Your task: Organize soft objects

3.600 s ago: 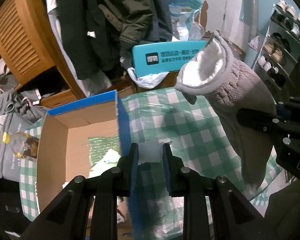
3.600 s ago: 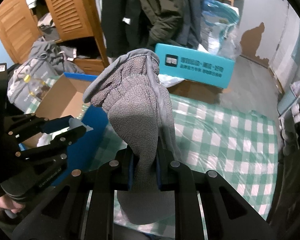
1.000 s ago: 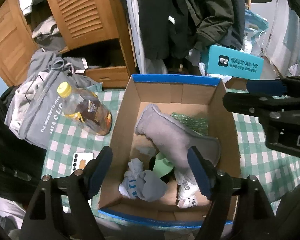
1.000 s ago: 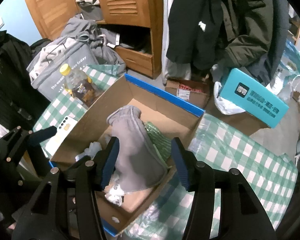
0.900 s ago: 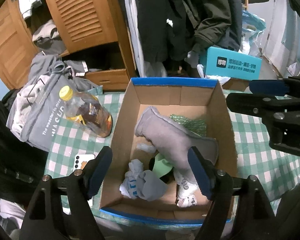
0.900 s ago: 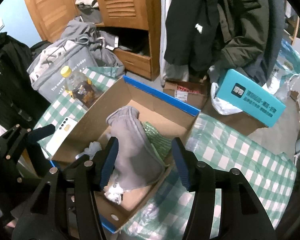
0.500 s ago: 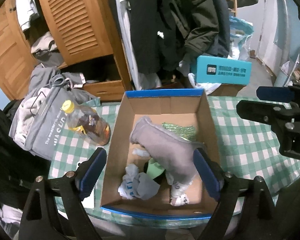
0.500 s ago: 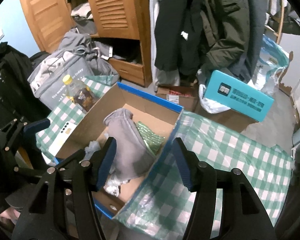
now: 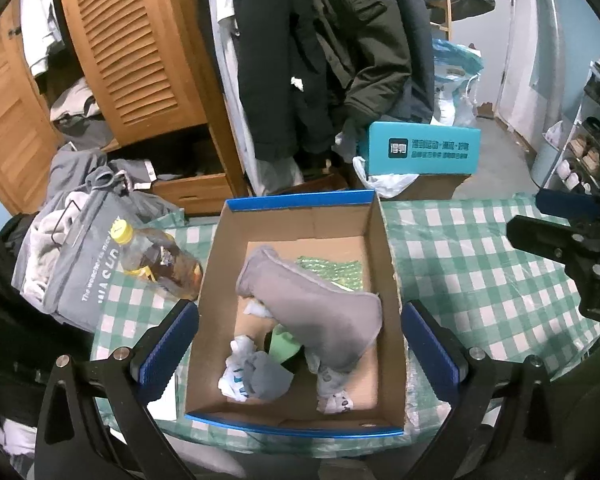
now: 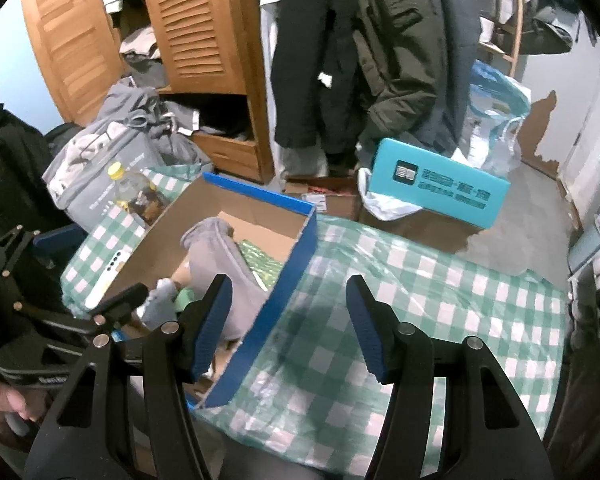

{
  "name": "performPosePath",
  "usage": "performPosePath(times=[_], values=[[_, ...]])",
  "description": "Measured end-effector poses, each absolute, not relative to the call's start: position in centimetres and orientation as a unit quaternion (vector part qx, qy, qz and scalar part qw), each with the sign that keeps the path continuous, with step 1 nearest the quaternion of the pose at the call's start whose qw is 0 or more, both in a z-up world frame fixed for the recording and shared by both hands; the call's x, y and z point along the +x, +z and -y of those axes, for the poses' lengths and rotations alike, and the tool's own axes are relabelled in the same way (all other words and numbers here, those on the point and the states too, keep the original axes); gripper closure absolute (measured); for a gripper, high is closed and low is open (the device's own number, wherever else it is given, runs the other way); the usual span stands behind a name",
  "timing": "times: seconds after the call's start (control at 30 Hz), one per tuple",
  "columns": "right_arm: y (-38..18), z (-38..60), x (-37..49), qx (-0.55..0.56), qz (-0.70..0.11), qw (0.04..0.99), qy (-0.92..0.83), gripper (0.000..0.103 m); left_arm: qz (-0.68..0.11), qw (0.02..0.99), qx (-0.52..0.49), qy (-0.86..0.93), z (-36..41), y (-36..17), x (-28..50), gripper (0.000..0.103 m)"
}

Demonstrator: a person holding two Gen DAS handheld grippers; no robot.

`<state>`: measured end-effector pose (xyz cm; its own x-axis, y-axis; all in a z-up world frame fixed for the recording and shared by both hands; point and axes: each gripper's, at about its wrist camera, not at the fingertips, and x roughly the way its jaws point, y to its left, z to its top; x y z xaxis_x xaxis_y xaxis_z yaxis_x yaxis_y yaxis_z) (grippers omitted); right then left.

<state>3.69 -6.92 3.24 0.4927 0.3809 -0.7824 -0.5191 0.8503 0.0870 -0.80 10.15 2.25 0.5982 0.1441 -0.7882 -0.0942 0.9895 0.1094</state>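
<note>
The table [image 9: 480, 264] has a green and white checked cloth, and a big cardboard box [image 9: 374, 248] sits on it. A grey fuzzy sock [image 9: 320, 316] lies inside the box on top of small socks [image 9: 252, 376]. A bottle [image 9: 156, 260] lies just left of the box. The left gripper [image 9: 298, 346] hangs above the box with its fingers [image 9: 168, 344] just opened wide, holding nothing. The right gripper [image 10: 288, 324] hangs over the box's right wall, fingers apart and empty.
</note>
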Motion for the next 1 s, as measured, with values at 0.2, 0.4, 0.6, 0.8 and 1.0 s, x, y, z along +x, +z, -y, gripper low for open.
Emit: performPosePath(times=[0.2, 0.4, 0.6, 0.8, 1.0], values=[[3.0, 8.7, 3.4, -0.08, -0.424, 0.87, 0.238, 0.045, -0.447, 0.892, 0.029, 0.059, -9.5, 2.2, -0.6, 0.001], [2.5, 10.5, 3.8, -0.073, -0.423, 0.877, 0.214, 0.045, -0.448, 0.892, 0.034, 0.048, -8.4, 2.0, -0.3, 0.001], [1.8, 11.5, 4.0, -0.071, -0.433, 0.875, 0.207, 0.045, -0.453, 0.89, 0.032, 0.045, -7.9, 1.9, 0.1, 0.001], [1.8, 11.7, 4.0, -0.071, -0.431, 0.875, 0.208, 0.045, -0.451, 0.891, 0.031, 0.042, -7.6, 1.9, 0.2, 0.001], [2.2, 11.7, 3.8, -0.069, -0.428, 0.876, 0.211, 0.045, -0.449, 0.892, 0.021, 0.039, -7.6, 2.1, 0.1, 0.001]])
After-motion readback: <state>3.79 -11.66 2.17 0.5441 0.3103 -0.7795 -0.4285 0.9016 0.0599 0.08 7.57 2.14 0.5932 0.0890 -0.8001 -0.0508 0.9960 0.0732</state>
